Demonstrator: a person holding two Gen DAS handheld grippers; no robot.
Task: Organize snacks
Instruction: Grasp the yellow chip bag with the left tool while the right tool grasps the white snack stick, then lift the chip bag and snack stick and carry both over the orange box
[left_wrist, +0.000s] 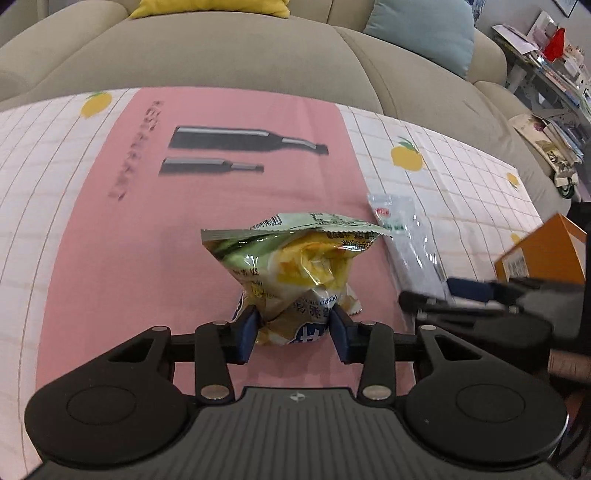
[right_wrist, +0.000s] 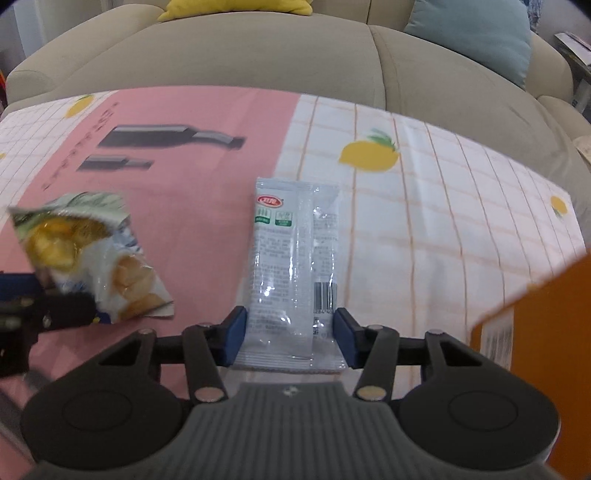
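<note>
A green and yellow chip bag (left_wrist: 295, 266) stands crumpled over the pink cloth, its lower end pinched between the blue pads of my left gripper (left_wrist: 293, 328). The right wrist view shows the same chip bag (right_wrist: 92, 258) at the left, with my left gripper (right_wrist: 37, 295) under it. A clear snack packet (right_wrist: 288, 251) with a red logo lies lengthwise on the cloth. Its near end sits between the pads of my right gripper (right_wrist: 290, 332), and both pads touch its edges. In the left wrist view the clear packet (left_wrist: 410, 240) lies to the right of the bag.
An orange cardboard box (right_wrist: 546, 332) stands at the near right, also seen as the orange box (left_wrist: 543, 251). The tablecloth (left_wrist: 110, 240) is pink with printed bottles and a white lemon grid. A beige sofa (left_wrist: 221, 55) with cushions lies beyond the table's far edge.
</note>
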